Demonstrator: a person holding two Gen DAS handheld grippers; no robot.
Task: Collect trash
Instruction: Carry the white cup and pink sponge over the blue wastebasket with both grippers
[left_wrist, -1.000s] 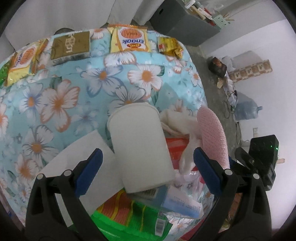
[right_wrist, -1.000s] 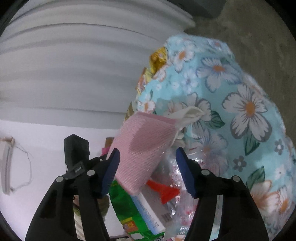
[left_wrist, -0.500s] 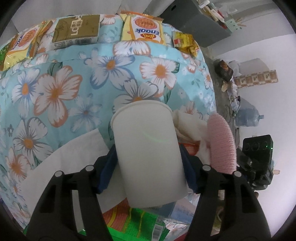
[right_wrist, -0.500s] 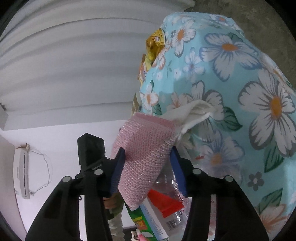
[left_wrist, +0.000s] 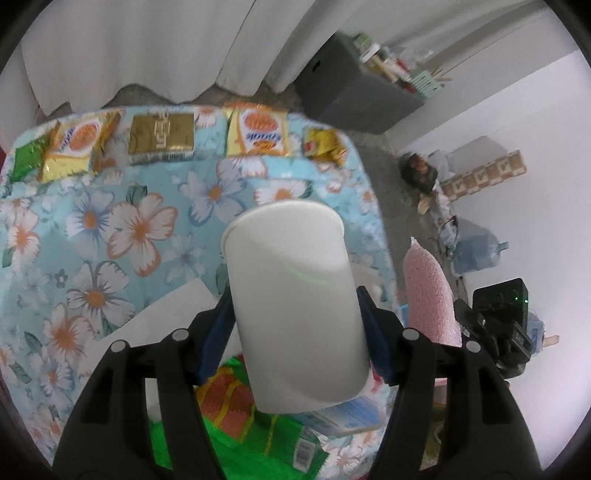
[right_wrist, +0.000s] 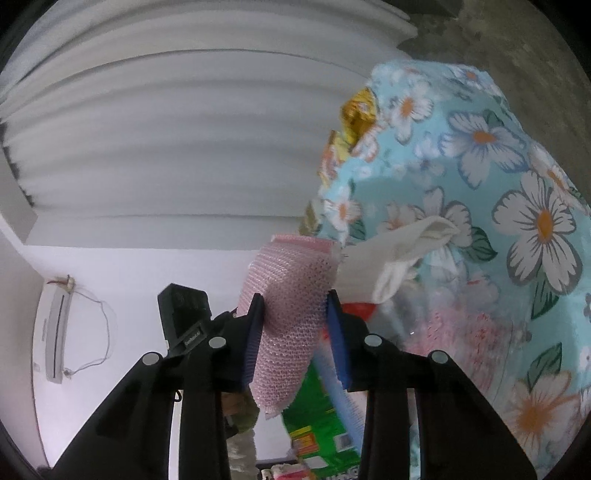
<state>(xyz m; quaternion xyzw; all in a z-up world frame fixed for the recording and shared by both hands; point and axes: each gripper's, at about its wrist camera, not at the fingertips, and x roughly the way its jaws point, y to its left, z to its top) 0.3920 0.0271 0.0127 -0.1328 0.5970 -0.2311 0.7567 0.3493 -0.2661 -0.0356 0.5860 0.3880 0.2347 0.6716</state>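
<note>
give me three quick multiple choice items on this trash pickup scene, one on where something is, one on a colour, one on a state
1. Where do the snack packets lie?
A. in a row along the far edge of the floral cloth
B. inside the white cup
C. on the floor

2. What colour is the bubble wrap?
A. green
B. pink
C. black

3. What is the left gripper doing?
A. hanging empty
B. holding a sock
C. gripping the white cup

Answers: 1 A, the packets line the cloth's far edge. 2 B, the wrap between the closing right gripper jaws is pink. 3 C, blue pads press both cup sides.
</note>
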